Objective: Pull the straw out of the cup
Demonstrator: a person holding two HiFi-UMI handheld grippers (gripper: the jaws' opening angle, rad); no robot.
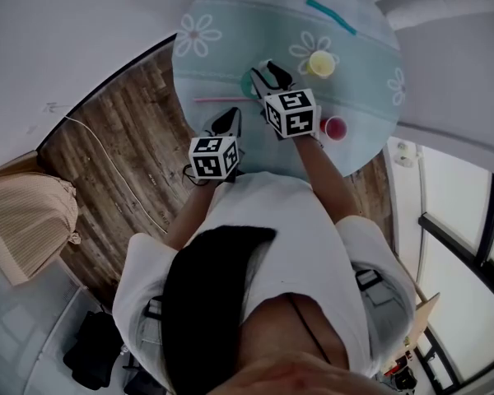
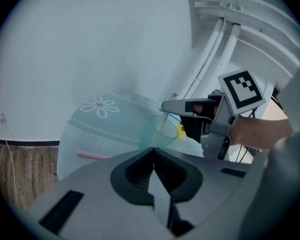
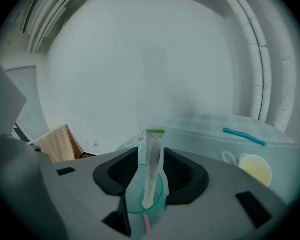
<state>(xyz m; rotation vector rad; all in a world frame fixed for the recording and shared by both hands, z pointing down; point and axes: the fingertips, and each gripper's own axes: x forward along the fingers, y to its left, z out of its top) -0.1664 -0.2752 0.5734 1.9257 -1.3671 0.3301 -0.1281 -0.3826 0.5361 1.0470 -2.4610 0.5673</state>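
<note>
The right gripper [image 3: 151, 156] holds its pads wide, one on each side of the straw [image 3: 152, 179], and neither presses on it. The straw, white with a green top, stands tilted in the green cup [image 3: 135, 194], which sits on the table [image 1: 230, 56] just under that gripper. The step in hand looks like the grasp. It would go best to close on the straw well above the rim, squarely and not too hard, since it looks soft, then draw it up along its own lean. That way it should not drag the light cup over. The left gripper [image 2: 153, 154] is closed on nothing and hangs short of the cup, so it would have to open before it could steady the cup. A pink straw [image 1: 218, 99] lies on the cloth just beside the cup and might get nudged. A yellow cup [image 1: 320, 62], a red cup [image 1: 333, 127] and a teal straw [image 1: 331, 16] lie farther off, clear of the pull.
</note>
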